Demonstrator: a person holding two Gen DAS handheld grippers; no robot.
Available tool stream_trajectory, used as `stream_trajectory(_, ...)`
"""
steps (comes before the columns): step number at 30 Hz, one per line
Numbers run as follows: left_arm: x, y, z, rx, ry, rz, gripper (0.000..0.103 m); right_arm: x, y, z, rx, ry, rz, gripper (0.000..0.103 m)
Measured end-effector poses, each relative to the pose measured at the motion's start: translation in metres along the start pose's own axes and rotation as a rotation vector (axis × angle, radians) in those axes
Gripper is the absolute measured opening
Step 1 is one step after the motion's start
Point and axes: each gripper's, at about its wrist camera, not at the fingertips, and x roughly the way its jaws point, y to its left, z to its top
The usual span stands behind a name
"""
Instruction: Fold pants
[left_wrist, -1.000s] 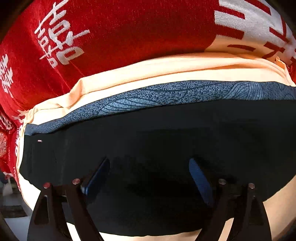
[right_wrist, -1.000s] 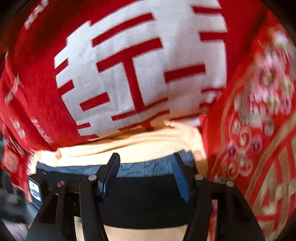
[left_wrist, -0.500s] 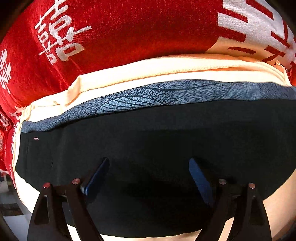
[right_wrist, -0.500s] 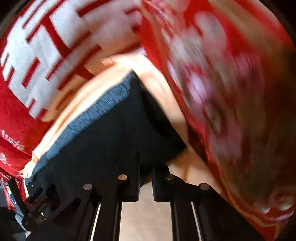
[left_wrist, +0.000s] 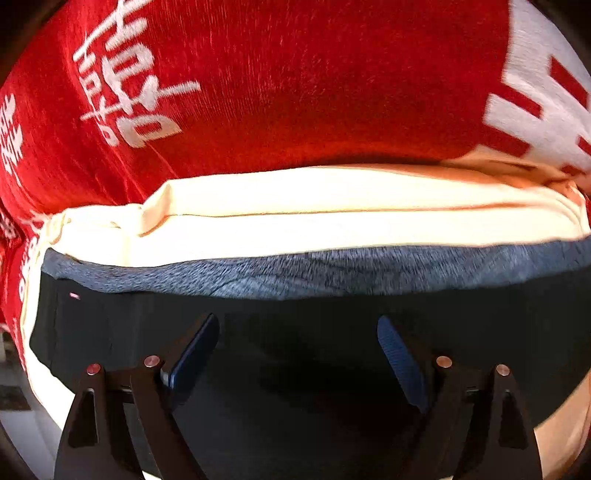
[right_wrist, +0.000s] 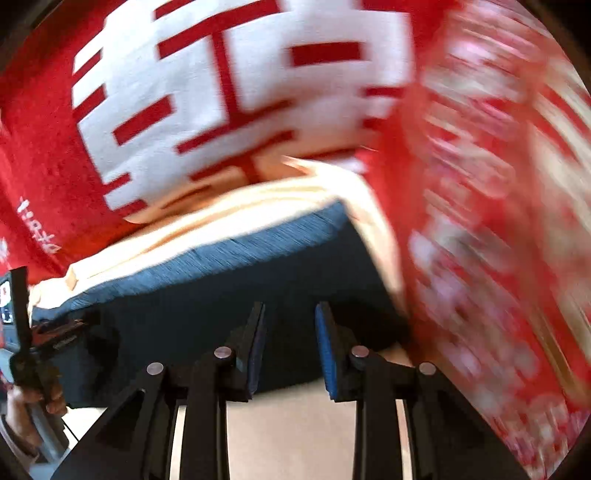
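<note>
- The left black two-finger gripper with blue rubber pads (left_wrist: 297, 354) points steeply downward; its jaws stand wide apart; nothing is pinched between the pads; both black linkage arms frame the lower edge of the left wrist view.
- The right black two-finger gripper with blue rubber pads (right_wrist: 290, 350) also tilts steeply down; its jaws are opening from a narrow gap; the pads press on nothing.
- At the lower left edge of the right wrist view, a person's bare hand (right_wrist: 22, 410) grips the handle of the left tool; the fingers curl around it.
</note>
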Motion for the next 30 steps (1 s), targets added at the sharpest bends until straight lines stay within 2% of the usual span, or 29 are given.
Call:
stream_trajectory(3, 0.001, -0.002, 0.001, -0.036, -0.009, -0.011, 0.089, 0.035, 0.020, 0.025, -0.042, 0.028, 0.044, 0.030)
stream_trajectory(5, 0.006, -0.008, -0.001, -0.013, -0.010, 0.014, 0.089, 0.061, 0.032, 0.035, -0.085, 0.069, 0.060, 0.031)
stream_trajectory(7, 0.011, -0.009, -0.006, -0.001, -0.011, 0.017, 0.089, 0.083, 0.030, 0.033, -0.114, 0.126, 0.019, 0.029)
stream_trajectory(8, 0.011, -0.004, -0.009, -0.013, -0.023, 0.002, 0.091, 0.082, 0.024, 0.031, -0.125, 0.091, 0.042, 0.027)
stream_trajectory(9, 0.008, -0.001, -0.014, -0.022, -0.019, -0.002, 0.093, 0.079, 0.020, 0.031, -0.138, 0.079, 0.021, 0.027)
stream_trajectory(11, 0.008, 0.012, -0.020, -0.037, -0.008, -0.017, 0.095, 0.071, 0.008, 0.027, -0.161, 0.062, -0.071, 0.027)
stream_trajectory(12, 0.007, 0.017, -0.025, -0.041, 0.002, -0.015, 0.097, 0.069, 0.001, 0.026, -0.161, 0.061, -0.086, 0.027)
stream_trajectory(14, 0.004, 0.029, -0.037, -0.045, 0.030, 0.010, 0.099, 0.064, -0.010, 0.024, -0.151, 0.070, -0.064, 0.027)
stream_trajectory(18, -0.013, 0.053, -0.062, -0.050, 0.052, 0.072, 0.098, 0.051, -0.015, 0.019, -0.124, 0.099, -0.076, 0.036)
stream_trajectory(19, -0.018, 0.060, -0.069, -0.057, 0.057, 0.084, 0.098, 0.046, -0.014, 0.016, -0.106, 0.104, -0.070, 0.041)
stream_trajectory(22, -0.031, 0.086, -0.086, -0.096, 0.070, 0.112, 0.098, 0.029, -0.008, 0.002, -0.065, 0.118, -0.012, 0.043)
stream_trajectory(26, -0.042, 0.127, -0.099, -0.173, 0.084, 0.133, 0.098, 0.014, 0.026, -0.037, -0.053, 0.187, 0.166, 0.043)
stream_trajectory(29, -0.035, 0.151, -0.099, -0.215, 0.095, 0.145, 0.098, 0.020, 0.067, -0.067, -0.040, 0.281, 0.329, 0.043)
stream_trajectory(30, -0.035, 0.159, -0.101, -0.223, 0.096, 0.145, 0.098, 0.023, 0.078, -0.075, -0.034, 0.300, 0.361, 0.043)
